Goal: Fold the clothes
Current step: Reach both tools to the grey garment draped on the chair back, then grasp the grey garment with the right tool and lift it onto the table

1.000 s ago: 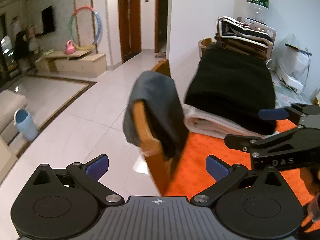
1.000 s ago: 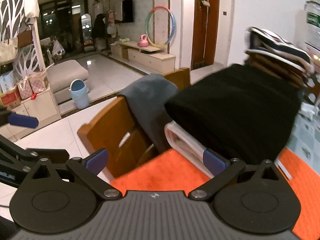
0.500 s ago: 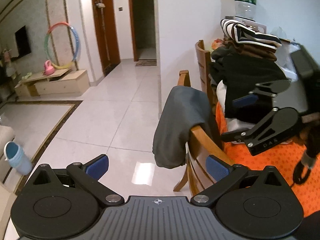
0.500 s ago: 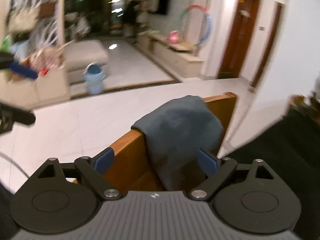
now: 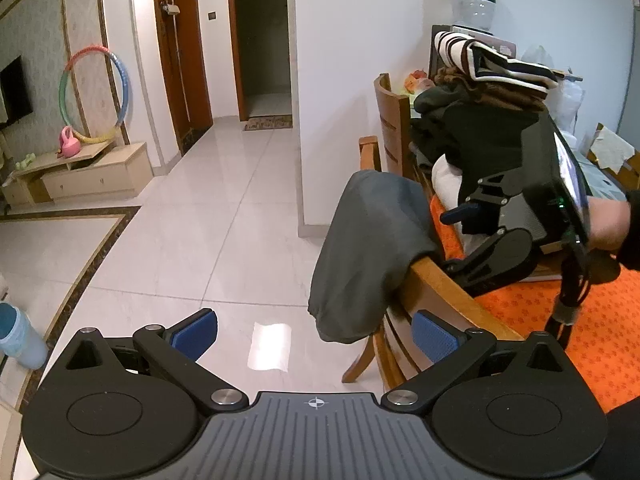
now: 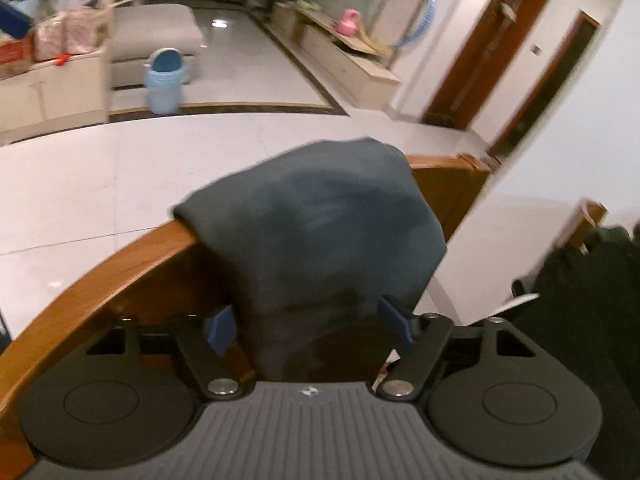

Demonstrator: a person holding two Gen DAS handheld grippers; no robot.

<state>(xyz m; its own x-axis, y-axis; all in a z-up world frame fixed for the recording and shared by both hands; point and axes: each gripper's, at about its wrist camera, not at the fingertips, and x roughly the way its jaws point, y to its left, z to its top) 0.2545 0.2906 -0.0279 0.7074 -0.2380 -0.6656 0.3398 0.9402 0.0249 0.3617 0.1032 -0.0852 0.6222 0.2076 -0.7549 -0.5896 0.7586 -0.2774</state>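
A dark grey garment hangs over the top rail of a wooden chair beside the orange-covered table. In the right wrist view the garment fills the middle. My right gripper is closing with the cloth's near side between its blue pads, which are not clearly pressing on it. The left wrist view shows that gripper at the rail, held by a person's hand. My left gripper is open and holds nothing; it hangs short of the garment's lower hem.
A stack of folded dark and striped clothes sits on the table behind the chair, with a second chair at the wall. White tiled floor spreads to the left. A blue bin and a low cabinet stand far off.
Both views have swung from the folded stack on the table to the chair. The right gripper has come down onto the grey garment and its jaws have narrowed. The left jaws stay wide.
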